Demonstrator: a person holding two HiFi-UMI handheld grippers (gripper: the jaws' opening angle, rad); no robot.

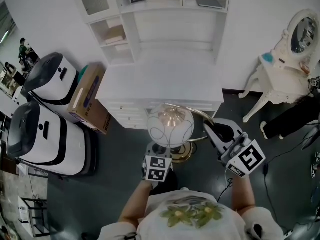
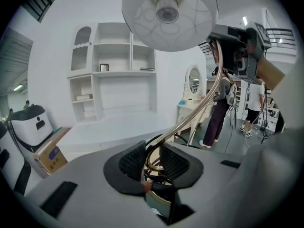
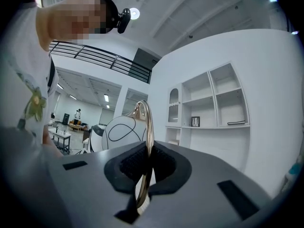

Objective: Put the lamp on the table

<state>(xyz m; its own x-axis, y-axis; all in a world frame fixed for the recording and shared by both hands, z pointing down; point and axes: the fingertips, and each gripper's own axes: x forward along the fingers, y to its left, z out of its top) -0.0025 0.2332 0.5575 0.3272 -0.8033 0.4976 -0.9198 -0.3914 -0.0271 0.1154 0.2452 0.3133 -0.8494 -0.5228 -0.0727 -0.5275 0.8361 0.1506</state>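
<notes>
The lamp [image 1: 170,128] is held by both grippers in front of the white table [image 1: 160,79], over the dark floor and not on the tabletop. It is carried upright. Its round brass base [image 1: 184,153] is lowest. Its brass stem [image 2: 199,113] rises from there, leans towards the person's right and arches back over, so that the globe shade [image 2: 166,13] hangs at the top with its socket facing down. The long axis is thus roughly vertical, and the arch spans from the right gripper's side to the shade.

The left gripper [image 2: 151,160] is closed on the brass loops at the foot of the stem, just above the base, with both ribbed pads pressed against the metal. The right gripper [image 3: 146,163] is clamped on the thin curved part of the stem [image 3: 148,122], which stands on edge between its pads, with the patterned shade [image 3: 121,132] seen just beyond. In the head view the right gripper [image 1: 210,129] lies just to the right of the shade. The left gripper [image 1: 161,156] is tucked under it, so its jaws are hidden there. From above it cannot be judged how far the base stands off the floor.

A white shelf unit [image 1: 165,14] stands behind the table, and a cardboard box [image 1: 89,96] leans at the table's left end.
</notes>
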